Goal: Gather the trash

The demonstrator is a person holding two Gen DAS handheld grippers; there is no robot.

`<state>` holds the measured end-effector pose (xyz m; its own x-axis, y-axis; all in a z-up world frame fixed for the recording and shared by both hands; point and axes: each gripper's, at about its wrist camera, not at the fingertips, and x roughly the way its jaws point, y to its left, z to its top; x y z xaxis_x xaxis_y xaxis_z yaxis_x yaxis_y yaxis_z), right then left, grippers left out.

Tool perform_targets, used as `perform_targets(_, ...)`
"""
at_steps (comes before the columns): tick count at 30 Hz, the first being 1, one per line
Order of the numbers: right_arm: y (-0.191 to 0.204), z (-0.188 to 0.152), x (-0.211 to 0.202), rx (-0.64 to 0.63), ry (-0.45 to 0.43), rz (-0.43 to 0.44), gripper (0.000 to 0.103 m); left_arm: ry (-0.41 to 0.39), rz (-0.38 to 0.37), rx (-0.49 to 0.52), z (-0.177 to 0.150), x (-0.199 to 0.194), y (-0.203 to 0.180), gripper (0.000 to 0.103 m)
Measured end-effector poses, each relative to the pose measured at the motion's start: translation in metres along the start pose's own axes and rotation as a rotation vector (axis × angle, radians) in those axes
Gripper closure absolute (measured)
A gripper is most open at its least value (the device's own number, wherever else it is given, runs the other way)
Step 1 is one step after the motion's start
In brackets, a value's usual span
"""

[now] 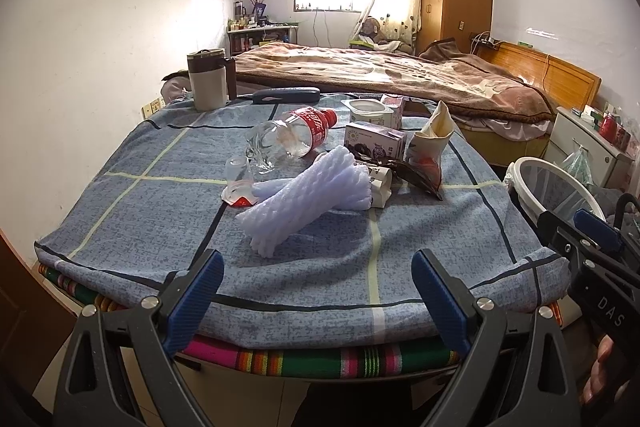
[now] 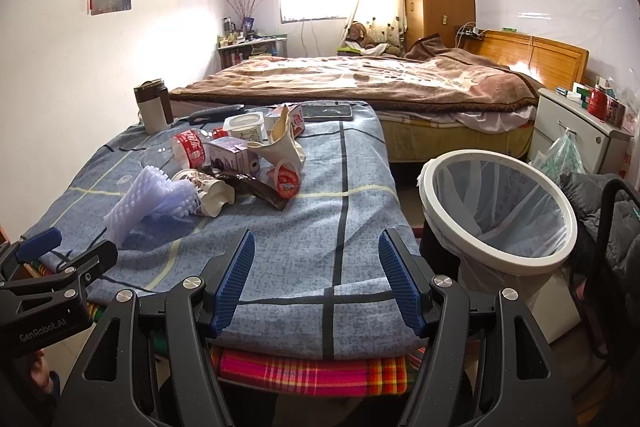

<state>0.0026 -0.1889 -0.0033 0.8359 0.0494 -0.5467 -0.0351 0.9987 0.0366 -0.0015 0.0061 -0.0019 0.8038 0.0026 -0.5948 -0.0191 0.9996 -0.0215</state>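
Note:
A heap of trash lies mid-table on the blue checked cloth: a white foam net, a clear bottle with a red label, a small clear cup, a purple carton, a paper cup, a dark wrapper and a crumpled bag. My left gripper hangs open over the table's near edge, short of the foam net. My right gripper is open too, at the near right corner, holding nothing. A white-rimmed lined bin stands on the floor right of the table.
At the table's far edge stand a thermos, a yogurt tub and a phone. A bed lies behind the table, and a nightstand and dark chair crowd the bin's right side.

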Motion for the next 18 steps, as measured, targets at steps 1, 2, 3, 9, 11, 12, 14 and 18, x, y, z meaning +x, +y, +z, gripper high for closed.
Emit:
perform_targets(1,0.0003,0.0000,0.0000,0.000,0.001,0.001,0.037,0.000,0.000,-0.001,0.0002,-0.0002,-0.0003,0.007)
perform_targets(2,0.0002,0.0002,-0.0004,0.000,0.000,0.002,0.037,0.001,0.000,0.000,-0.0001,0.0001,-0.0002,0.007)
perform_targets(3,0.0005,0.0001,-0.0003,-0.001,0.000,0.001,0.037,0.001,0.001,0.000,0.0001,-0.0003,-0.0002,0.007)
perform_targets(9,0.0002,0.0000,-0.0004,0.001,0.000,0.000,0.037,0.003,0.001,-0.002,0.0003,0.0003,0.0009,0.007)
perform_targets(11,0.0003,0.0002,-0.0006,0.002,0.000,0.000,0.037,0.004,0.000,-0.001,0.0004,0.0000,0.0013,0.007)
perform_targets(12,0.0003,0.0002,-0.0007,0.002,0.000,-0.001,0.037,0.005,0.000,-0.001,0.0004,0.0000,0.0013,0.007)
perform_targets(14,0.0000,0.0003,-0.0005,0.003,0.000,0.001,0.037,0.004,-0.001,0.001,0.0004,0.0001,0.0011,0.007)
perform_targets(18,0.0002,0.0001,-0.0006,0.002,-0.001,0.000,0.037,0.004,-0.002,-0.001,0.0006,0.0001,0.0012,0.007)
